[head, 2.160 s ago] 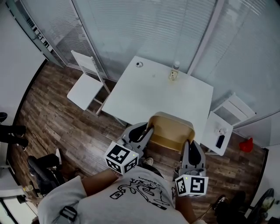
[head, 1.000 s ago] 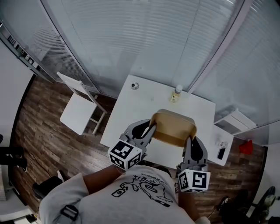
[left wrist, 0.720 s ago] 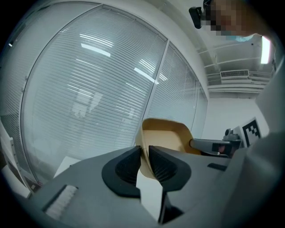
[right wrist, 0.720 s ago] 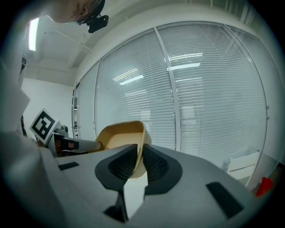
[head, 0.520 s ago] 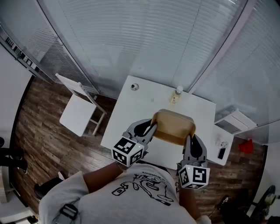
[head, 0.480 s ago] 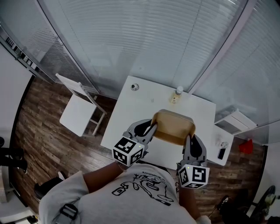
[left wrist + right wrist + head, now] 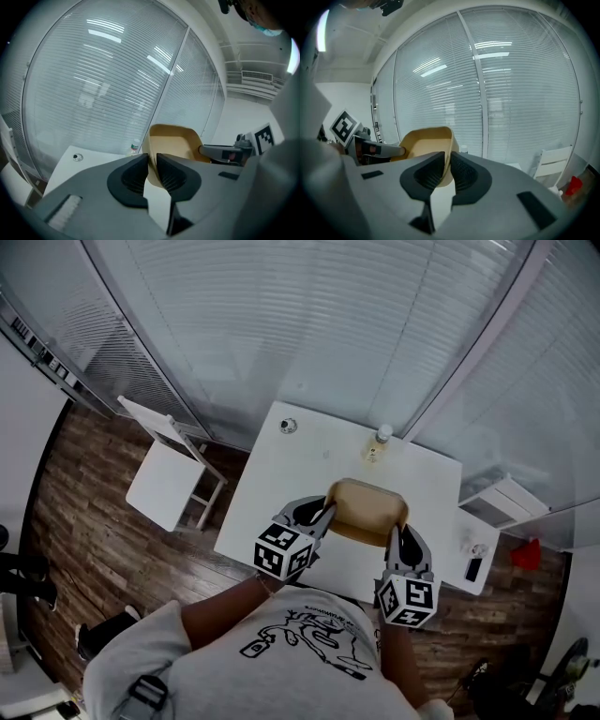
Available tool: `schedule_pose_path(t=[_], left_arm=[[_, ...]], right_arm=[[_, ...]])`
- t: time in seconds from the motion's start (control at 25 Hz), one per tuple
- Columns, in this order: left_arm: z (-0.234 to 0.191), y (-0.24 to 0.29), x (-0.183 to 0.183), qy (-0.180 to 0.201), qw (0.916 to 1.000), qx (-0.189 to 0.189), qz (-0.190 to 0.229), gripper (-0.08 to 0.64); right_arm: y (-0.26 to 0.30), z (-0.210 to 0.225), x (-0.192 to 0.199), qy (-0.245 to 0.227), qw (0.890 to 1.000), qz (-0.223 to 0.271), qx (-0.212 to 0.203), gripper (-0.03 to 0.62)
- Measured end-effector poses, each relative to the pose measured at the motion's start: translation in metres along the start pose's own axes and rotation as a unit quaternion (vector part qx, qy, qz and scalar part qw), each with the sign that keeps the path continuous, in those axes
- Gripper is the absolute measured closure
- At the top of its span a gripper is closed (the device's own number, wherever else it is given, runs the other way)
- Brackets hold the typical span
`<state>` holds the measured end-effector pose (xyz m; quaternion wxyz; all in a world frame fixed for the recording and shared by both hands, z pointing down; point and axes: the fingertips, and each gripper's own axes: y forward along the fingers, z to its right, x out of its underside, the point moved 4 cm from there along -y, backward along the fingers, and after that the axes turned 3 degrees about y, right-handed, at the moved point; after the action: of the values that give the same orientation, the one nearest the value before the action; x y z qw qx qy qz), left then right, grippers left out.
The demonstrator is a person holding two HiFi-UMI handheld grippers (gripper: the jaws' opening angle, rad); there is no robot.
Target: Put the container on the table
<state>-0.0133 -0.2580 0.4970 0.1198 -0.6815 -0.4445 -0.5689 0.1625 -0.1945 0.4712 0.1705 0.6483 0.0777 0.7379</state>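
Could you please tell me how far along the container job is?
Done: the container is gripped and held over the table. In hand: the left gripper and right gripper each pinch one side of its rim. Left: setting it down and releasing; whether it touches yet, I can't tell.

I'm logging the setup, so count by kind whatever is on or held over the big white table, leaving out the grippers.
Tan container: 1
Bottle: 1
Small round object: 1
Total: 3
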Motion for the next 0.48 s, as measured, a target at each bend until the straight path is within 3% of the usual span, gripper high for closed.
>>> schedule_pose_path(t=[0.48], left_arm=[[-0.027,0.046,0.073,-0.057,0.9944,-0.009,-0.088,0.506]], right_arm=[[0.041,0.029,0.082,0.041,0.994,-0.099,0.006,0.557]])
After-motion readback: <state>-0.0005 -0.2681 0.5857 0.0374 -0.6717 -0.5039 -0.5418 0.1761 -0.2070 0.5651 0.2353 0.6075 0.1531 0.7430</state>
